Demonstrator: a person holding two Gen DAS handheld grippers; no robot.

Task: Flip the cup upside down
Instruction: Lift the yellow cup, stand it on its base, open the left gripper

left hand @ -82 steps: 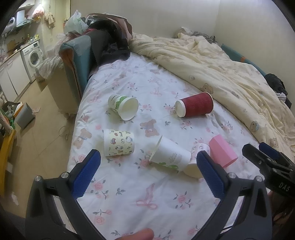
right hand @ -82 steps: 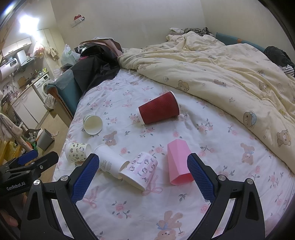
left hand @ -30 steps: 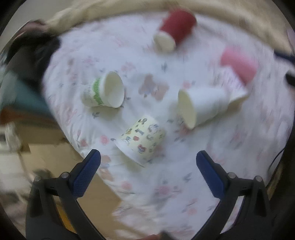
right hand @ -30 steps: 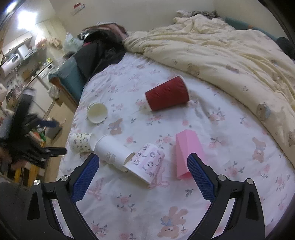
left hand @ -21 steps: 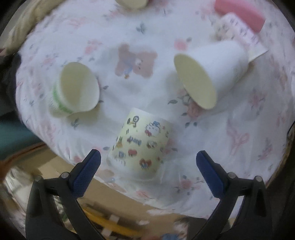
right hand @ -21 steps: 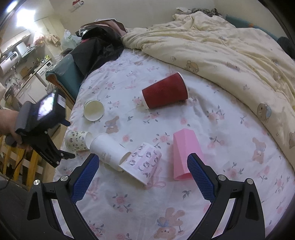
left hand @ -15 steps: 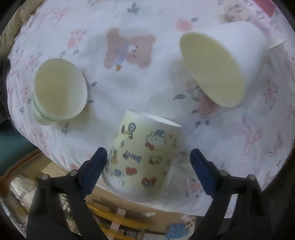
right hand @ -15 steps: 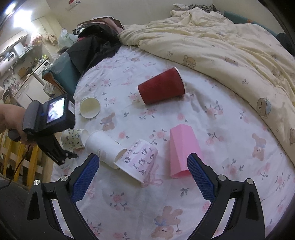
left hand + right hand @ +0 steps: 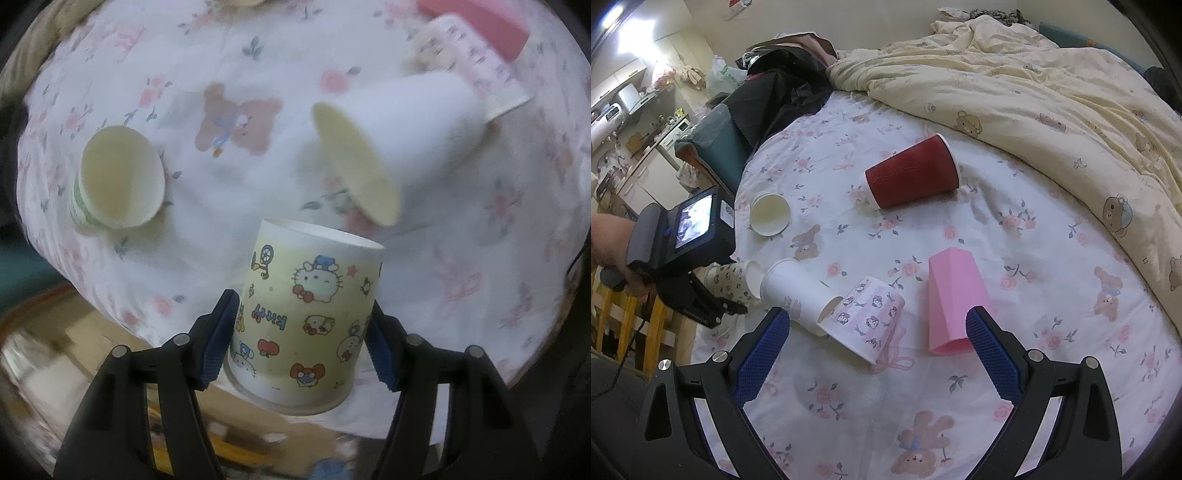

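The left claw [image 9: 299, 328] was clenched on the yellow cartoon-printed paper cup [image 9: 306, 317], one blue pad [image 9: 219, 338] pressed against each side of the cup wall. The cup lay at the near edge of the bed with the floral and bear-print sheet [image 9: 480, 240], its wider rim toward the claw and its narrower base pointing away. Ahead of the claw and to its left lay a green-striped white paper cup [image 9: 116, 182] on its side, mouth facing the claw. Ahead and to its right lay a plain white paper cup [image 9: 402, 129], also on its side, with a pink-patterned paper cup [image 9: 476, 70] touching its far end and a pink faceted plastic cup [image 9: 476, 22] beyond that.

The right claw [image 9: 875, 350] stood released, its blue pads wide apart and holding nothing, above the sheet. Just ahead of it lay the pink-patterned cup [image 9: 866, 321] and, to the right, the pink faceted cup [image 9: 955, 299]. Farther ahead lay a dark red ribbed paper cup [image 9: 912, 177] on its side. A cream bear-print quilt [image 9: 1052, 92] was bunched far ahead and to the right.
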